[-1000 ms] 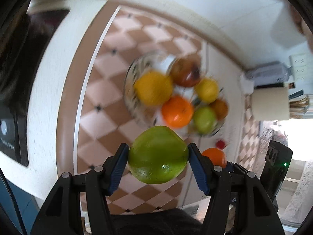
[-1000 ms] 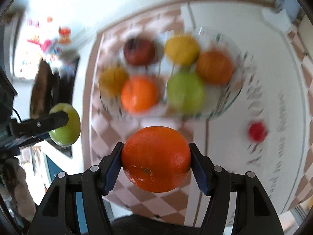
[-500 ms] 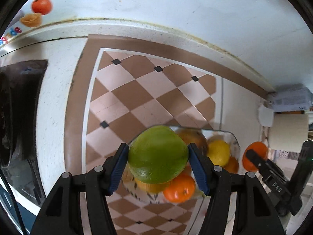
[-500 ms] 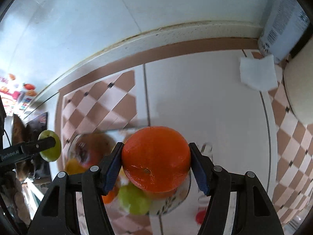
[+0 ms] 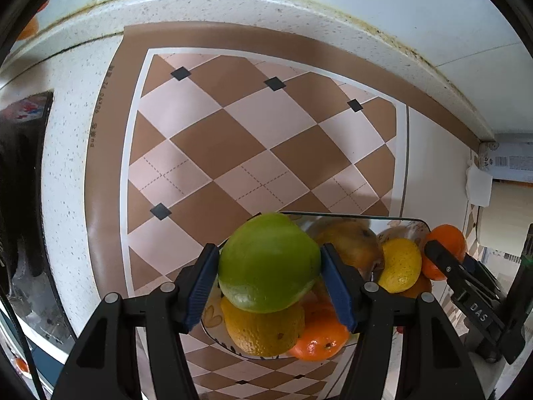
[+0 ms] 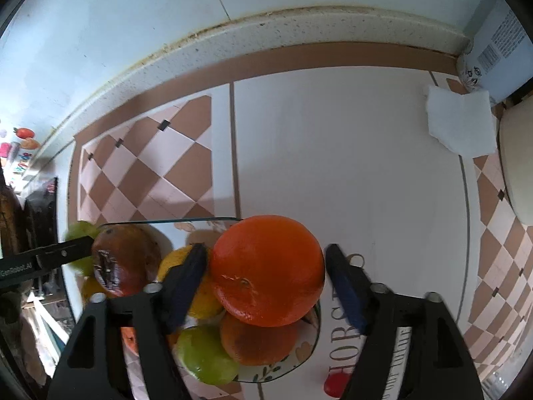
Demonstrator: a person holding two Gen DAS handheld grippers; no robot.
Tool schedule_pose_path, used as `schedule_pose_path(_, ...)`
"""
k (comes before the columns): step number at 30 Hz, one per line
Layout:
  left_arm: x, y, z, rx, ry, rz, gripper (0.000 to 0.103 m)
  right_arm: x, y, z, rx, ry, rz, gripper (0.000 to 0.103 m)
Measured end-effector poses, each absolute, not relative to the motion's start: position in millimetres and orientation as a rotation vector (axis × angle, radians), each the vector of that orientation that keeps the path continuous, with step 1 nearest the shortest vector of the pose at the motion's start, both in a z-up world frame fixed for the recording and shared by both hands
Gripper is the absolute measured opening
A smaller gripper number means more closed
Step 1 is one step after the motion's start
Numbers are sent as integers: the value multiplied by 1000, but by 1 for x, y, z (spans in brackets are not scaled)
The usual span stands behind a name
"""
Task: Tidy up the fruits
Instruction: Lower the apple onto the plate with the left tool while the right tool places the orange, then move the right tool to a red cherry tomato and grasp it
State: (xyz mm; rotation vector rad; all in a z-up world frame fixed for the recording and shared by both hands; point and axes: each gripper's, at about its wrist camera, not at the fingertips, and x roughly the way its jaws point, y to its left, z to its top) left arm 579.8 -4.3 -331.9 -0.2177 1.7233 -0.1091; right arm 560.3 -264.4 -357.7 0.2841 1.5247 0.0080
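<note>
Left gripper (image 5: 269, 271) jaws clamped the green apple (image 5: 268, 262). Right gripper (image 6: 266, 278) jaws gripped the orange (image 6: 267, 270). Both sat over the bowl (image 6: 308, 350).

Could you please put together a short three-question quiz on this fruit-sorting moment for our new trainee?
1. True or false: the left gripper holds a banana.
2. What does the right gripper hold? A) orange B) lemon C) brown fruit
3. Fill in: the glass bowl lies directly ____ both held fruits.

Key:
1. False; it clamps a green fruit.
2. A; the orange sits between its pads.
3. Below.
</note>
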Motion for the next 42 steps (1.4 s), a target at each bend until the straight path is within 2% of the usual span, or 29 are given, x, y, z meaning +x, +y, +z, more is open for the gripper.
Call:
schedule_pose_path(3, 577, 1, -329, -273, 1722, -125, 75, 560, -264, -352, 266, 1526, 7, 85)
schedule_pose_path(8, 564, 5, -315, -243, 1674, -115, 76, 560, -257, -335, 229, 1503, -4, 85)
schedule_pose_path(10, 560, 5, -308, -226, 1656, -103, 76, 555, -255, -327, 219, 1491, -4, 93)
schedule_pose_path(11, 555, 5, -304, -217, 1642, -101, 76, 551, -253, -323, 214, 1485, -4, 94)
schedule_pose_path(34, 448, -13, -227, -43, 1411, -107, 76, 427, -226, -230, 133, 1319, -54, 94)
schedule_pose_path(42, 413, -14, -183, -11, 1309, -91, 76, 389, -223, -184, 126, 1236, -41, 94)
